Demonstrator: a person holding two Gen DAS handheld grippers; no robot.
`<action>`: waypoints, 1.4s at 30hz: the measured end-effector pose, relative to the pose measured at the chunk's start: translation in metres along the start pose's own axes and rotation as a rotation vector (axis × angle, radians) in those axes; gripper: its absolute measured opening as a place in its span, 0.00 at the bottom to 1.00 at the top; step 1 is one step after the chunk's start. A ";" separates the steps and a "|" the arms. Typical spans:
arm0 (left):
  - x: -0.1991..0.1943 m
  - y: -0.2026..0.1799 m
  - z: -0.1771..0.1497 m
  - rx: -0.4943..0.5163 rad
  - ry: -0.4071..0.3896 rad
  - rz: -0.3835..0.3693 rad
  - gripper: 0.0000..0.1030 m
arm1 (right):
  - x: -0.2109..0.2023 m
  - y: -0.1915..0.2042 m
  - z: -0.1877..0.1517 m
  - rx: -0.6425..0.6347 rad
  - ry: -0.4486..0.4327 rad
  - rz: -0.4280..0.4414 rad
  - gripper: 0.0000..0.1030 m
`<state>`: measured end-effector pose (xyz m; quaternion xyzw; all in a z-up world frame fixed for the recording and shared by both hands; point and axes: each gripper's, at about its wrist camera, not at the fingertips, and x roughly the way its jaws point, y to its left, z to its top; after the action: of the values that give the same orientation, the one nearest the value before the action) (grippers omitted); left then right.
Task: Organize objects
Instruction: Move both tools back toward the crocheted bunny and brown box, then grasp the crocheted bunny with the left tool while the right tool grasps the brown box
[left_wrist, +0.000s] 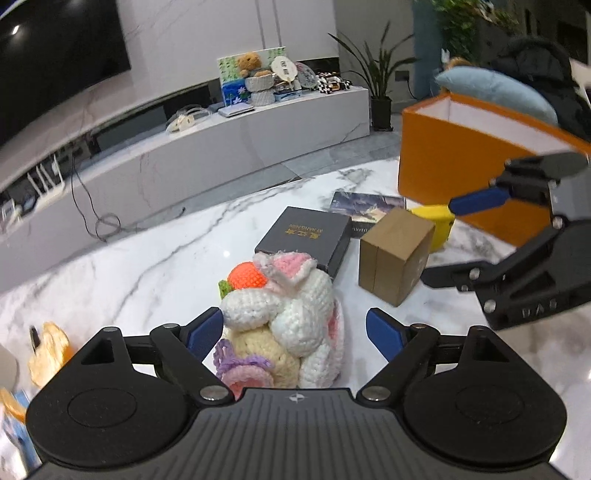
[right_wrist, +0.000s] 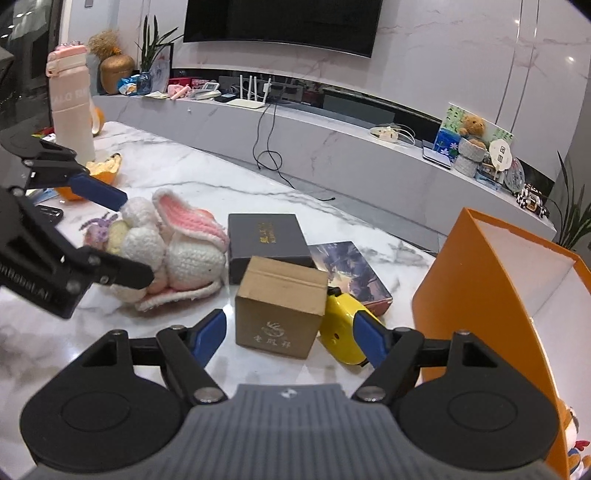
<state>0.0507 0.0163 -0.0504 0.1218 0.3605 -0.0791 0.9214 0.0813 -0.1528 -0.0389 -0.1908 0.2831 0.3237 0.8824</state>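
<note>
A: Left wrist view first. The left gripper (left_wrist: 293, 332) has its jaws spread wide, with the crochet rabbit (left_wrist: 291, 314) lying between them on the marble table (left_wrist: 147, 266). One blue pad sits just beside the wool; the other is clear of it. Nothing is gripped.

B: And beyond it?

A: A black box (left_wrist: 304, 236), a brown carton (left_wrist: 397, 254), a yellow object (left_wrist: 436, 221) and a book (left_wrist: 365, 206), all toward the far edge, with the orange bin (left_wrist: 461, 177) at the far right. The right gripper (left_wrist: 439, 240) reaches in from the right, also open.

B: Right wrist view?

A: The right gripper (right_wrist: 291, 336) is spread around the near side of the brown carton (right_wrist: 280, 306), holding nothing; its right pad overlaps the yellow object (right_wrist: 340, 332). The left gripper (right_wrist: 136, 240) straddles the crochet rabbit (right_wrist: 173, 251). The orange bin (right_wrist: 491, 295) stands open at the right.

B: Risks?

A: I'd judge the soft rabbit may squash or slip if only an ear is pinched. Closing on the carton could catch the yellow object, which touches it, and drag both
</note>
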 end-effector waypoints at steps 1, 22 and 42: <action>0.002 -0.001 0.000 0.018 -0.004 0.005 0.97 | 0.002 -0.001 0.000 0.001 0.001 -0.002 0.75; 0.011 -0.006 -0.001 0.204 -0.004 0.047 1.00 | 0.026 0.006 -0.008 0.008 -0.043 0.029 0.67; -0.004 -0.019 -0.009 0.094 0.146 -0.187 0.76 | -0.002 0.013 0.000 -0.075 0.196 0.056 0.61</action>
<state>0.0377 0.0005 -0.0571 0.1360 0.4323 -0.1722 0.8746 0.0706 -0.1443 -0.0398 -0.2467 0.3610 0.3382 0.8333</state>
